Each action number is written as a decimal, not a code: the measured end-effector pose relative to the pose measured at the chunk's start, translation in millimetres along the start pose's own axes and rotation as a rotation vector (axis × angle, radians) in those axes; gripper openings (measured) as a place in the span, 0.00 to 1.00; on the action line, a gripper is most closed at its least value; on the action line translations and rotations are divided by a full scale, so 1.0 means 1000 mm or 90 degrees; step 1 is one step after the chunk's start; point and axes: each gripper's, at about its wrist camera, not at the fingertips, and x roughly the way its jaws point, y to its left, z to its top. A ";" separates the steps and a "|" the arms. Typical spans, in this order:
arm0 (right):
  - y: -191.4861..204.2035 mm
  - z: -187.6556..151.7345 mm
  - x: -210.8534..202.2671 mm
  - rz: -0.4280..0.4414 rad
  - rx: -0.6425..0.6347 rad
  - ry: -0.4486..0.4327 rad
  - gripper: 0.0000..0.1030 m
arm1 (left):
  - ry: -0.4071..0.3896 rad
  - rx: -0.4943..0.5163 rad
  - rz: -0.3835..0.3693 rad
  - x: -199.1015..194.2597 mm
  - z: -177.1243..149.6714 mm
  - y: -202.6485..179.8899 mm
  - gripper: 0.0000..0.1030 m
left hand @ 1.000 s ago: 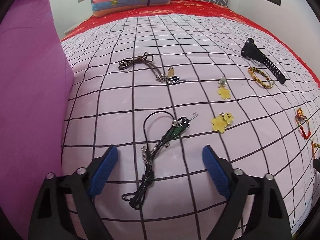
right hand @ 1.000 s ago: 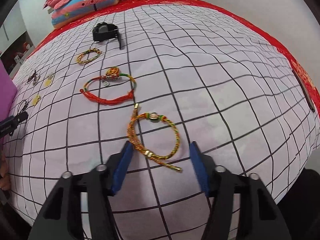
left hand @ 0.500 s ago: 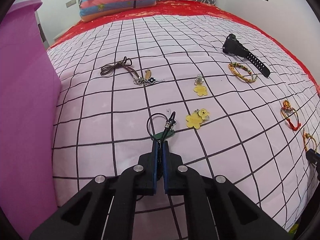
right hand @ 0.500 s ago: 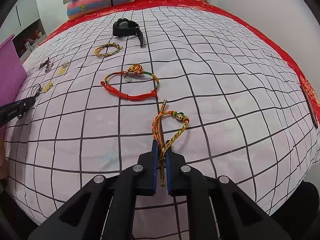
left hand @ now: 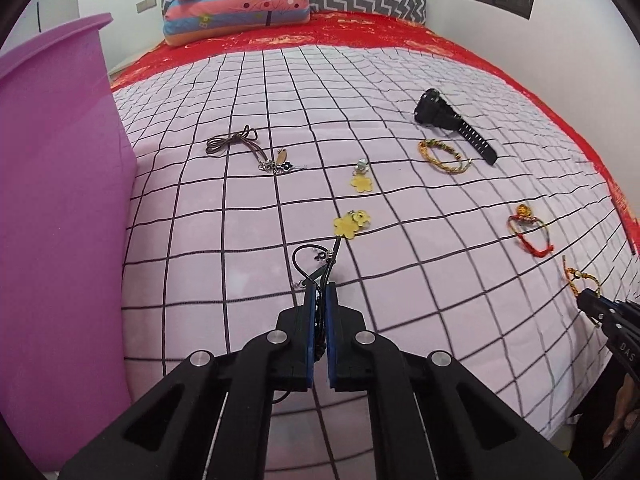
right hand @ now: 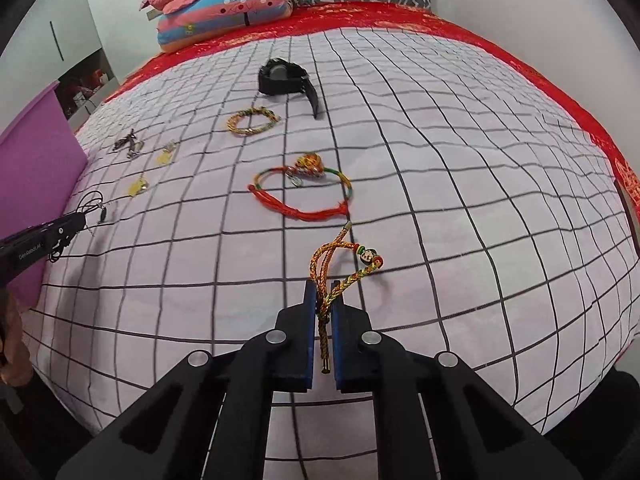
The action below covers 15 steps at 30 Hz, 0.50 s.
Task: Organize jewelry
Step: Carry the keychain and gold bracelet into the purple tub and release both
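Note:
My left gripper (left hand: 319,292) is shut on a black cord necklace (left hand: 316,260) and holds it just above the checked bedsheet (left hand: 200,216). My right gripper (right hand: 322,292) is shut on a gold braided bracelet (right hand: 344,258) with a small bead face, lifted off the sheet. The left gripper also shows in the right wrist view (right hand: 60,228), and the right gripper in the left wrist view (left hand: 592,304). A red cord bracelet (right hand: 304,196), a yellow braided bracelet (right hand: 252,120) and a black watch (right hand: 286,78) lie further up the bed.
A tall pink bin (left hand: 56,220) stands at the bed's left side. Two yellow flower charms (left hand: 352,222) (left hand: 362,182) and a brown cord necklace (left hand: 248,150) lie on the sheet. Pillows (left hand: 240,4) are stacked at the head of the bed.
Both grippers went from open around their pieces to shut on them. Both have since lifted and pulled back, drawing the necklace and the bracelet up off the sheet.

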 end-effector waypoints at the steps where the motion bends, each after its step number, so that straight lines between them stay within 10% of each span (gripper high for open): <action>1: 0.001 0.001 -0.002 0.004 -0.002 -0.003 0.07 | -0.002 -0.003 -0.002 -0.003 -0.002 -0.001 0.05; 15: 0.033 0.029 -0.040 0.070 -0.050 -0.053 0.07 | -0.028 -0.068 -0.033 -0.069 -0.006 -0.008 0.05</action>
